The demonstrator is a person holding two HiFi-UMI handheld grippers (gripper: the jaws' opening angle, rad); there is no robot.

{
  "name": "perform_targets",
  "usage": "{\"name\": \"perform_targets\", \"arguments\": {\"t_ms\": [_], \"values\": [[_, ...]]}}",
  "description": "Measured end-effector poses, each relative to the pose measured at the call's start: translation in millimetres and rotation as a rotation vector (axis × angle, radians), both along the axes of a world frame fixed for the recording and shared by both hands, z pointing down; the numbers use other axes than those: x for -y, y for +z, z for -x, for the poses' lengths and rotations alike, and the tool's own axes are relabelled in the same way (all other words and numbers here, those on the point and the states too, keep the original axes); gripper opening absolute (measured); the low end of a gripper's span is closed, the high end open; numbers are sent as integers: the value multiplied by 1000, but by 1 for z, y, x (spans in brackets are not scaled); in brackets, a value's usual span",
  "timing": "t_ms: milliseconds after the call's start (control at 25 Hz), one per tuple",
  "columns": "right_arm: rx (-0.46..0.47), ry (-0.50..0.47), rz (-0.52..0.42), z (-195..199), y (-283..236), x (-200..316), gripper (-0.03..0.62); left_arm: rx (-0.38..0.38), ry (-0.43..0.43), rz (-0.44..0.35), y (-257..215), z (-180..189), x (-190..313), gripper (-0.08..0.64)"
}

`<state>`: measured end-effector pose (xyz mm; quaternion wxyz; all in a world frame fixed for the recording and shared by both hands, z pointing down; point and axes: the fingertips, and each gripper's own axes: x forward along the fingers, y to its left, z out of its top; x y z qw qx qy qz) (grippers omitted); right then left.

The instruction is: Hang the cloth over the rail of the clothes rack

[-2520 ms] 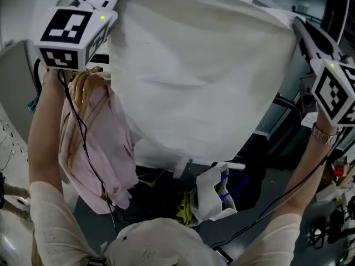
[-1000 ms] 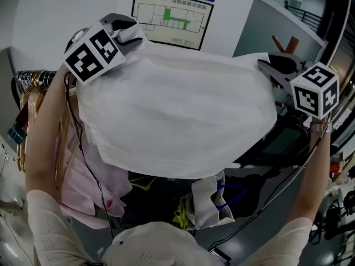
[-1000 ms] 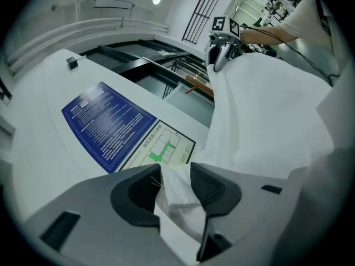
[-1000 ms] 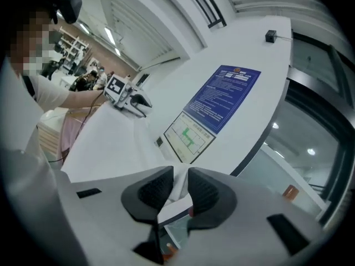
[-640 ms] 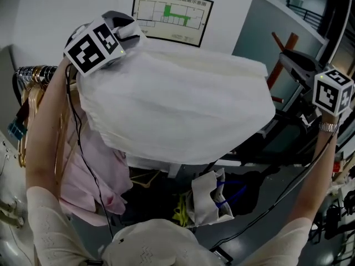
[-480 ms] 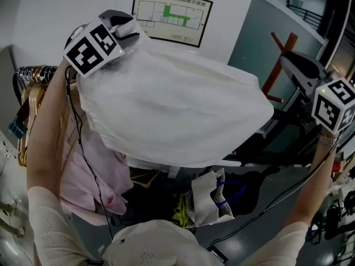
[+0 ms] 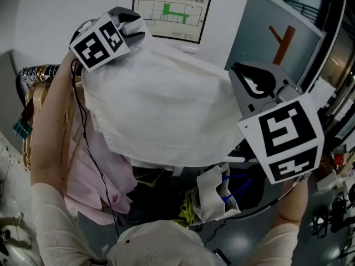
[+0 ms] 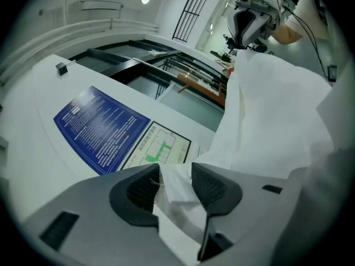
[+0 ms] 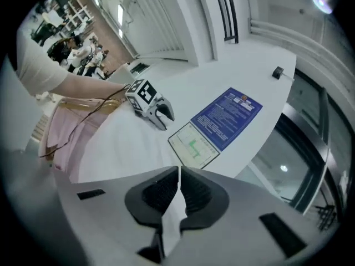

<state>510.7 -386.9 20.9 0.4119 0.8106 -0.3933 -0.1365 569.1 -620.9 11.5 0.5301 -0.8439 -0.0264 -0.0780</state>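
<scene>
- While its jaws are opening, the left tool (image 7: 133, 25) has a folded corner of the white cloth (image 7: 166, 110) lying between its pads. In the left gripper view (image 8: 175, 173) there is a sliver of space beside the fold on one side.
- Seen in the right gripper view, the right tool (image 9: 178, 173) has its jaws together, pinching a thin strip of white fabric that hangs down below them.
- From the head view, the right tool (image 7: 256, 85) sits at the cloth's right edge, with its marker cube large and close to the camera.
- Between the two tools the cloth is spread wide and held high, bulging downward in the middle.
- Just left of the cloth, the dark rail (image 7: 33, 71) of the clothes rack shows, carrying wooden hangers (image 7: 32, 112). Whether the cloth rests on the rail cannot be told, because the cloth covers what lies further along.
- A pink garment (image 7: 94, 170) hangs below the cloth's left part, beside the person's left arm (image 7: 50, 132).
- Behind the cloth, a floor plan (image 7: 169, 13) is fixed to the pale wall, with a blue notice (image 8: 100, 129) next to it.
- Low down, under the cloth, sits a white bag (image 7: 213, 195) with blue handles.
</scene>
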Motion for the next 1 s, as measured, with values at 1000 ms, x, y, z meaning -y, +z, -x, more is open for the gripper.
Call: {"name": "perform_targets", "arguments": {"t_ms": [1000], "values": [[215, 133, -16, -21, 18, 18, 17, 403, 47, 205, -23, 36, 95, 207]]}}
